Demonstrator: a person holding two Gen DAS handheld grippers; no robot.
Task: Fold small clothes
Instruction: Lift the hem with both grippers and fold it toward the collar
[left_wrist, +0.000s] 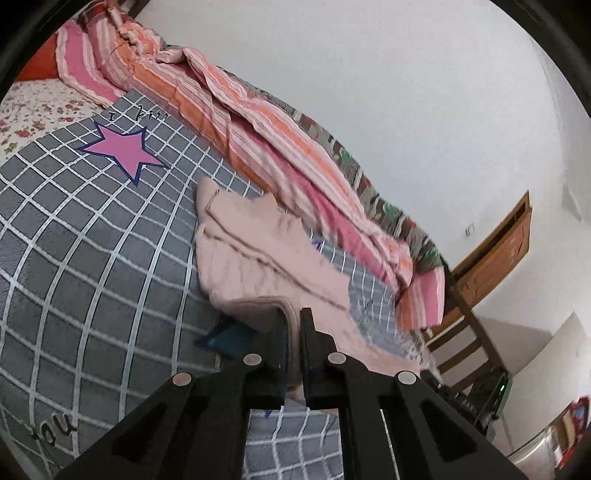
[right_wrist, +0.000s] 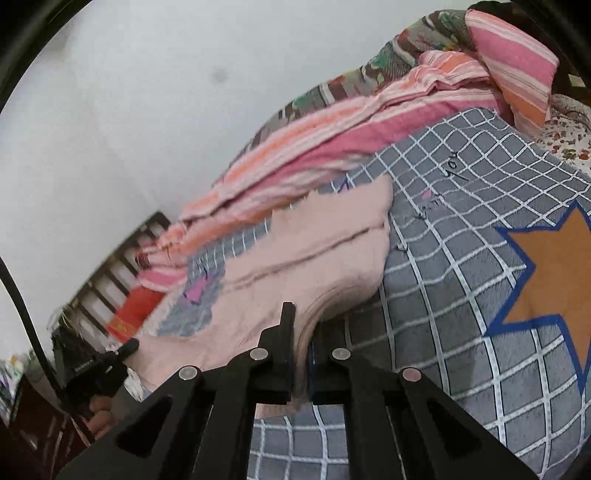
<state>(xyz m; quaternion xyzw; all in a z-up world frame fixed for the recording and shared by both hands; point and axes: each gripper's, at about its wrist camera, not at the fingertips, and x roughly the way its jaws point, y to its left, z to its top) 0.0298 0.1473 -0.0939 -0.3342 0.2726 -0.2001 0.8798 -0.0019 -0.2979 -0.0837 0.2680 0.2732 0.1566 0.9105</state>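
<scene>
A pale pink garment (left_wrist: 258, 251) lies partly folded on the grey checked bedspread (left_wrist: 92, 258), and its near edge is raised off the bed. My left gripper (left_wrist: 294, 321) is shut on that edge, with layered pink cloth pinched between the black fingers. In the right wrist view the same pink garment (right_wrist: 314, 243) stretches away from my right gripper (right_wrist: 301, 321), which is shut on another part of the near edge. The left gripper (right_wrist: 99, 365), with a hand below it, shows at the lower left of that view, touching the garment's far corner.
A striped pink and orange quilt (left_wrist: 258, 122) is bunched along the wall side of the bed. The bedspread bears a pink star (left_wrist: 125, 151) and an orange star (right_wrist: 554, 273). A wooden bed end (left_wrist: 469, 325) and a door (left_wrist: 506, 247) stand beyond the foot.
</scene>
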